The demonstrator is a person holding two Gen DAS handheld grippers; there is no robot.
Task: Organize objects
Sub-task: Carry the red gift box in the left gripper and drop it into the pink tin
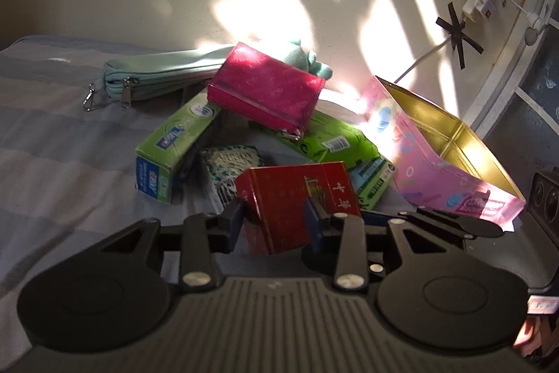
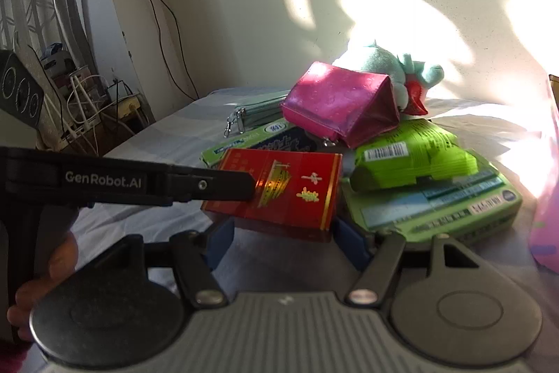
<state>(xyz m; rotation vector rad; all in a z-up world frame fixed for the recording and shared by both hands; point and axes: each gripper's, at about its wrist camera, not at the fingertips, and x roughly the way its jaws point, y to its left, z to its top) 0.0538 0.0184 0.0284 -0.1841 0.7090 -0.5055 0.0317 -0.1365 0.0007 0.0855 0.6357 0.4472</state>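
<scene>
The left tongs (image 1: 276,219) are clamped on the red box (image 1: 297,198), one blue pad pressed to each of its narrow sides, so the box sits lifted at the near edge of the pile with its gold-printed face turned up. From the right wrist view the same red box (image 2: 279,191) lies between the blue pads of the right tongs (image 2: 283,242), which stand about half apart; their pads flank the box's lower edge, but whether they touch it cannot be told. The left tongs' black arm reaches in from the left in that view, its tip against the box's face. The pile rests on a bed (image 1: 52,145) with a striped grey cover, against a sunlit wall. Behind the red box lie a green toothpaste box (image 1: 174,145), a small patterned box (image 1: 230,166) and a green packet (image 1: 332,135); a pink pouch (image 1: 265,86) sits tilted on top of them, with a teal plush toy (image 2: 394,65) behind it and a mint zip case (image 1: 153,76) to the left. A pink tin (image 1: 447,159), open and gold inside, stands at the right of the pile.
</scene>
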